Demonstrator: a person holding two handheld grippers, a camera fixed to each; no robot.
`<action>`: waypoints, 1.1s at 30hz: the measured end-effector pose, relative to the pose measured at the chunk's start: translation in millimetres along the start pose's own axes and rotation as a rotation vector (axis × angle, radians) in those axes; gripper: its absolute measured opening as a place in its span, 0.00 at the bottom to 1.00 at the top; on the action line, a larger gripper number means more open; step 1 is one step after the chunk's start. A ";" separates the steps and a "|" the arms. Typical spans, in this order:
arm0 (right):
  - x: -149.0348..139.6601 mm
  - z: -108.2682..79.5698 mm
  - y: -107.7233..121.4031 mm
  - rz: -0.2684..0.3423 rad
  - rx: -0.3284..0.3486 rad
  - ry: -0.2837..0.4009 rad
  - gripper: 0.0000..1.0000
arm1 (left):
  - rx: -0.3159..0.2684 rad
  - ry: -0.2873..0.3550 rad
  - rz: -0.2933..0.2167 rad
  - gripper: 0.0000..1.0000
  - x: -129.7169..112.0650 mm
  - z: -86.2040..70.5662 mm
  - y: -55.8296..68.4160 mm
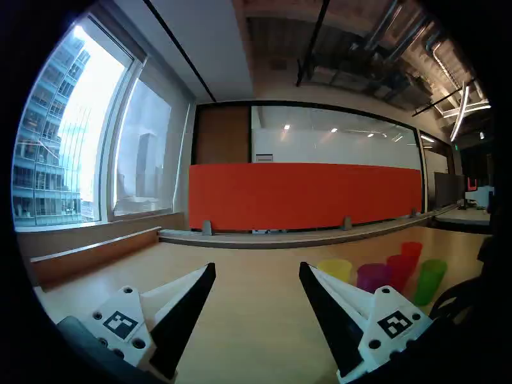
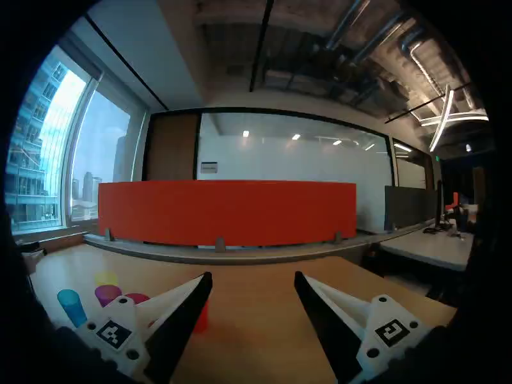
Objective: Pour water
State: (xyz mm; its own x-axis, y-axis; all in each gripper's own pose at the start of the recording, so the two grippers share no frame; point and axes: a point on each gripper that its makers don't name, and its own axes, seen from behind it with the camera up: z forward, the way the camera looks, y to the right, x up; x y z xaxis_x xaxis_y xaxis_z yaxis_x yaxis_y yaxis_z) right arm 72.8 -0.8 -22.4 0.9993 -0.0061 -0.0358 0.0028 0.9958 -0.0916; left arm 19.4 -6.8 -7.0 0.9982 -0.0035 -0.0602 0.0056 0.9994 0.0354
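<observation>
My left gripper (image 1: 256, 272) is open above the wooden table (image 1: 256, 320), nothing between its fingers. To its right stand several plastic cups: a yellow cup (image 1: 335, 269), a purple cup (image 1: 372, 276), two red cups (image 1: 406, 260) and a green cup (image 1: 429, 280). My right gripper (image 2: 253, 281) is also open and empty over the same table (image 2: 256, 320). In the right gripper view the cups are at the lower left: a blue cup (image 2: 71, 306), a yellow cup (image 2: 106, 279), a purple cup (image 2: 107, 294), and a red cup (image 2: 201, 316) partly hidden behind the left finger.
An orange divider panel (image 1: 304, 195) runs along the table's far edge. Large windows (image 1: 70, 141) fill the left wall. A second desk (image 2: 425, 246) with a grey screen stands to the right.
</observation>
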 end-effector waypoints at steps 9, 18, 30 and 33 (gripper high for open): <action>2.9 -0.5 -1.2 -0.003 -0.001 0.002 0.99 | -0.007 -0.026 -0.001 0.97 -11.8 3.3 1.0; 2.9 1.2 -2.1 -0.001 0.001 0.001 0.99 | -0.011 -0.047 0.001 0.97 -16.6 4.9 1.8; 5.1 -0.4 -0.7 0.003 0.003 0.002 0.99 | -0.014 -0.058 0.002 0.97 -19.2 5.8 2.8; 6.0 -0.5 -0.4 0.004 0.004 0.006 0.99 | -0.014 -0.058 0.002 0.97 -19.2 5.5 2.7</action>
State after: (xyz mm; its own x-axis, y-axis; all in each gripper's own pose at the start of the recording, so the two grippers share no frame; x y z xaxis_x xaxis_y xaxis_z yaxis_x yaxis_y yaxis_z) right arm 78.8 -1.3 -23.0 0.9991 -0.0023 -0.0421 -0.0014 0.9962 -0.0873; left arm 0.6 -4.2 -0.3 1.0000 -0.0033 -0.0019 0.0033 0.9998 0.0217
